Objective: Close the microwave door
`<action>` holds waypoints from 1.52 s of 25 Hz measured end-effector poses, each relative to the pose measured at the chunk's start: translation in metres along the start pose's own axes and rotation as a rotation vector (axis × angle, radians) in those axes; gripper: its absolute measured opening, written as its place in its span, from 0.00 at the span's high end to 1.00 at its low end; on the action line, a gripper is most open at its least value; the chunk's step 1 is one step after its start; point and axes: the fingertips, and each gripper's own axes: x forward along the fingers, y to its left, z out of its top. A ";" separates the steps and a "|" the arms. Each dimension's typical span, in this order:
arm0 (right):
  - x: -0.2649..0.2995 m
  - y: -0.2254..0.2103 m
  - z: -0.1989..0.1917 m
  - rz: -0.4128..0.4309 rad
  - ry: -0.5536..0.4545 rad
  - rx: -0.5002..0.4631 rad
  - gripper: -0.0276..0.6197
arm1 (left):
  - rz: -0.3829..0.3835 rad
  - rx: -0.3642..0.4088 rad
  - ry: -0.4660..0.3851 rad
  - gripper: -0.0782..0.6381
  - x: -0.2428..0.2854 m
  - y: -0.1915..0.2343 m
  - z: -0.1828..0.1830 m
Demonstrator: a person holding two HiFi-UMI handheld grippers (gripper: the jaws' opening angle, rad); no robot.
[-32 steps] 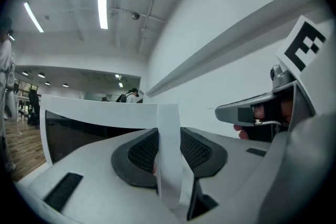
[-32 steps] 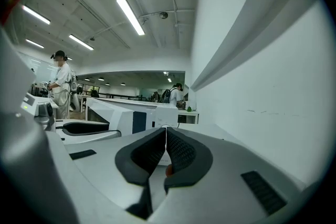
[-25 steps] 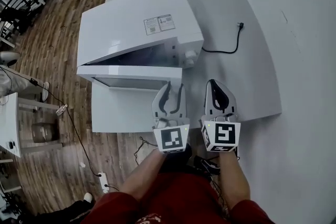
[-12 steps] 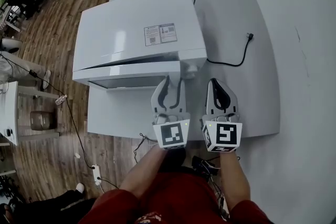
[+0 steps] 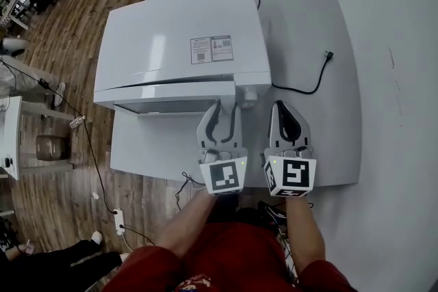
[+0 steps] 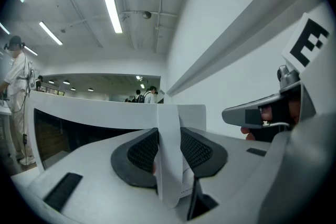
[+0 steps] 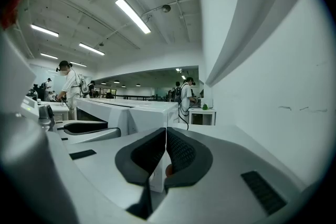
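The microwave door [image 5: 164,94] has swung in since a second ago, and only a thin dark gap now separates it from the microwave [image 5: 185,31]. It's nearly shut! Its free edge sits clamped in the left gripper [image 5: 228,107]. Just right of that, the right gripper [image 5: 286,107] rides pinched together, empty.

from the head view the microwave [image 5: 181,37] shows only its top. the outer face of the microwave door [image 5: 171,96] is turned out of sight, and the cavity behind it is a thin dark line. the label [image 5: 211,49] on the microwave's top is too small to read. the cord [image 5: 328,57] to the microwave's right vanishes under its front corner. the left tongs [image 5: 227,106] cover the door's right end. people [image 7: 185,93] beyond the microwave are tiny.
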 end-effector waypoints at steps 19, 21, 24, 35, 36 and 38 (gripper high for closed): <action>-0.003 0.001 0.027 0.109 -0.040 -0.014 0.91 | 0.067 0.058 0.110 0.68 0.020 0.004 -0.013; -0.004 0.001 0.028 0.122 -0.041 -0.017 0.91 | 0.075 0.058 0.115 0.68 0.020 0.004 -0.013; -0.008 0.000 0.029 0.136 -0.044 -0.017 0.91 | 0.081 0.062 0.128 0.68 0.019 0.003 -0.014; -0.028 -0.010 0.062 0.152 -0.076 -0.010 0.91 | 0.061 0.067 0.086 0.74 -0.023 -0.012 0.040; -0.031 -0.010 0.068 0.154 -0.074 -0.006 0.91 | 0.064 0.057 0.076 0.75 -0.028 -0.011 0.050; -0.036 -0.011 0.080 0.163 -0.080 0.011 0.91 | 0.070 0.037 0.058 0.78 -0.037 -0.007 0.070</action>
